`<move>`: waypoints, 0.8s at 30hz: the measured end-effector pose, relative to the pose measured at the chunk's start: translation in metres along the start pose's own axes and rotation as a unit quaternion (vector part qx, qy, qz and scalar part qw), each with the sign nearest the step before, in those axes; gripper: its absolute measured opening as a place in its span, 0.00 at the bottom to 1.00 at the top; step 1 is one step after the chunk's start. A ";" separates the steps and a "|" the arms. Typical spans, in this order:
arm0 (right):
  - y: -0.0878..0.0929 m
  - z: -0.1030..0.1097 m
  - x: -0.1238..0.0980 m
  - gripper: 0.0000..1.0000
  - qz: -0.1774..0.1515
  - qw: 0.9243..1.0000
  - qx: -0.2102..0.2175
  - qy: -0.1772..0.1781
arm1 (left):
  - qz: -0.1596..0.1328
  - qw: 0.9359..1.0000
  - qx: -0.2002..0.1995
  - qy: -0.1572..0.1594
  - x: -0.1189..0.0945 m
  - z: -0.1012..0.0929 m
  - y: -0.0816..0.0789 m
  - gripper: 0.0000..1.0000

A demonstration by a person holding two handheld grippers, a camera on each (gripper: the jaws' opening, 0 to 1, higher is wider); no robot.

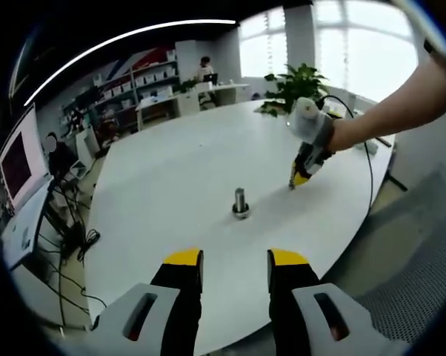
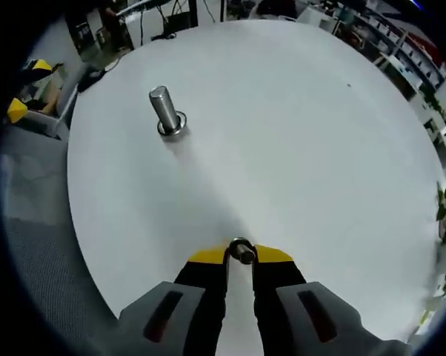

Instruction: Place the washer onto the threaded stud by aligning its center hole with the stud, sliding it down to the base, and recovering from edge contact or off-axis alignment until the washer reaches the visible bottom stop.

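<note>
A metal threaded stud stands upright on its round base on the white round table. In the right gripper view the stud lies ahead and to the left. My right gripper is shut on a small metal washer held at its yellow fingertips, above the table and well short of the stud. From the left gripper view the right gripper hangs right of the stud, held by a gloved hand. My left gripper stands open near the table's edge, nothing between its fingers.
A potted plant sits at the table's far side. A cable runs along the right edge. A monitor and seated person are at left, shelves and desks behind. A grey mesh chair is at right.
</note>
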State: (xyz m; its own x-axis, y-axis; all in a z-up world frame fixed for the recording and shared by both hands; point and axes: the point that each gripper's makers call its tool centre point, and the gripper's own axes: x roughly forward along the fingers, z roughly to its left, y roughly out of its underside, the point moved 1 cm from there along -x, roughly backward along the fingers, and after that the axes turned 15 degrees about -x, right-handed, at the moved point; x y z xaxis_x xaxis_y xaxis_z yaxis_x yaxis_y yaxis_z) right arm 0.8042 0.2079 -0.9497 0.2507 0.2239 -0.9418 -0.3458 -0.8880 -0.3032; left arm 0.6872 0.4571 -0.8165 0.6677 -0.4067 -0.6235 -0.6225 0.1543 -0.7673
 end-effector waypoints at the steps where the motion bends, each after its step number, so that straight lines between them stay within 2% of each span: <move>1: 0.001 0.001 0.000 0.14 0.001 1.000 0.000 -0.001 | 0.000 1.000 0.000 0.000 0.000 0.000 0.000 0.33; 8: 0.000 -0.001 0.000 0.16 -0.010 1.000 0.000 -0.001 | 0.005 1.000 -0.001 0.002 0.001 0.000 0.001 0.33; 14: 0.004 0.001 -0.007 0.21 -0.030 0.999 0.020 0.006 | 0.009 1.000 0.000 0.004 0.002 -0.001 0.003 0.33; 21: 0.000 0.003 -0.036 0.24 -0.087 0.994 0.001 0.059 | 0.012 1.000 0.003 0.004 0.003 -0.001 0.004 0.33; 23: 0.002 0.003 -0.045 0.24 -0.103 0.992 0.012 0.072 | 0.012 1.000 0.003 0.003 0.003 -0.001 0.003 0.33; 24: 0.001 0.003 -0.053 0.24 -0.121 0.989 0.030 0.083 | 0.010 1.000 0.001 0.003 0.002 -0.001 0.002 0.33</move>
State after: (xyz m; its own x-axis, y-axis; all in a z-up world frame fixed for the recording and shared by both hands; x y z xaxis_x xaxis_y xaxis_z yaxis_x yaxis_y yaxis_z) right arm 0.7881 0.1959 -0.9004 0.4755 0.3533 -0.8057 -0.3103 -0.7896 -0.5293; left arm 0.6870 0.4558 -0.8196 0.6529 -0.4085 -0.6379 -0.6345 0.1650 -0.7551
